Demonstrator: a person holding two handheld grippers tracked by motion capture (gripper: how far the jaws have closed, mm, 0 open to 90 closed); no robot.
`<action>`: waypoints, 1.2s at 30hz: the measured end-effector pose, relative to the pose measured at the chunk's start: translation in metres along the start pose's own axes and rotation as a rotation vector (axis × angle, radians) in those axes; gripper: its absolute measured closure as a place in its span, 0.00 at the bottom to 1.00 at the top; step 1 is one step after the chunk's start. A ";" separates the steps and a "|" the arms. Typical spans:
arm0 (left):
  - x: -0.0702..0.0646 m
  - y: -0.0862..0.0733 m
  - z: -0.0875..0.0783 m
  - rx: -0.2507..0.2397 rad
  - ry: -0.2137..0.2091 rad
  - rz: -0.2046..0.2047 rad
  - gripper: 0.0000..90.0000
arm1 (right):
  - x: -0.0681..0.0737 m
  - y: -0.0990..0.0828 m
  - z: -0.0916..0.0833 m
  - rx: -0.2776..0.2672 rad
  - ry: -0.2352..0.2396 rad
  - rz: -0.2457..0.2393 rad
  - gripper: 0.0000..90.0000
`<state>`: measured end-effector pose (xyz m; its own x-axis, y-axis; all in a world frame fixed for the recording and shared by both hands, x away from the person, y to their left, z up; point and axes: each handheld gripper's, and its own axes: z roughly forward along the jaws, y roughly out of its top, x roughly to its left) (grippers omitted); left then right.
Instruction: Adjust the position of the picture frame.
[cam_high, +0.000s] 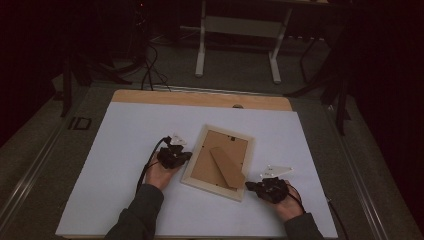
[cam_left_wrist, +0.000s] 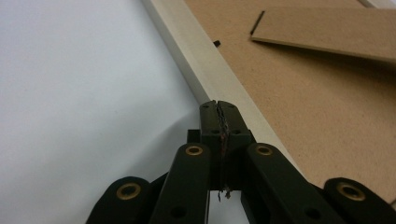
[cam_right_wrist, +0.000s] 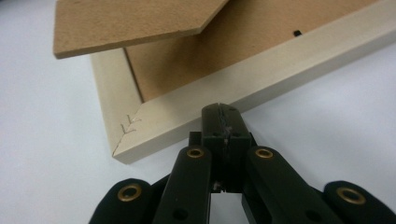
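Pale wooden picture frame (cam_high: 218, 162) lies face-down on the white tabletop (cam_high: 125, 150), brown fibreboard stand (cam_high: 226, 167) up. Left tool (cam_left_wrist: 218, 103) and right tool (cam_right_wrist: 220, 108) both clenched, empty — tips at opposite frame edges. Looks early — frame not lifted or turned yet.

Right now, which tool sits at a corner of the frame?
The right tool: it sits at the picture frame near corner. The left tool meets a long side mid-way.

Dim room, grey floor (cam_high: 45, 150) (cables (cam_high: 150, 65)), white-legged table (cam_high: 237, 45)

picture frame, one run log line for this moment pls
picture frame: face down, stand up | left gripper: shut, at left rail | right gripper: shut, at near corner | held: nothing
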<state>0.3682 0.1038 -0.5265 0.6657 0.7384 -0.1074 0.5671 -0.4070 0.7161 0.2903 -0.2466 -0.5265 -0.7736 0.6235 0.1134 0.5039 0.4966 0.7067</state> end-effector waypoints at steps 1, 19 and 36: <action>0.003 0.001 0.001 -0.002 -0.003 -0.008 1.00 | 0.001 0.000 0.000 0.000 0.003 -0.002 1.00; 0.026 0.003 0.000 -0.013 0.041 -0.073 1.00 | 0.037 0.015 0.021 0.009 0.028 -0.134 1.00; -0.002 -0.006 -0.044 -0.150 0.002 -0.030 1.00 | -0.011 0.029 0.010 -0.074 -0.067 -0.052 1.00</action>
<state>0.3426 0.1285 -0.5001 0.6488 0.7499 -0.1291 0.5074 -0.2999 0.8079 0.3173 -0.2333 -0.5145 -0.7691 0.6384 0.0302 0.4321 0.4847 0.7605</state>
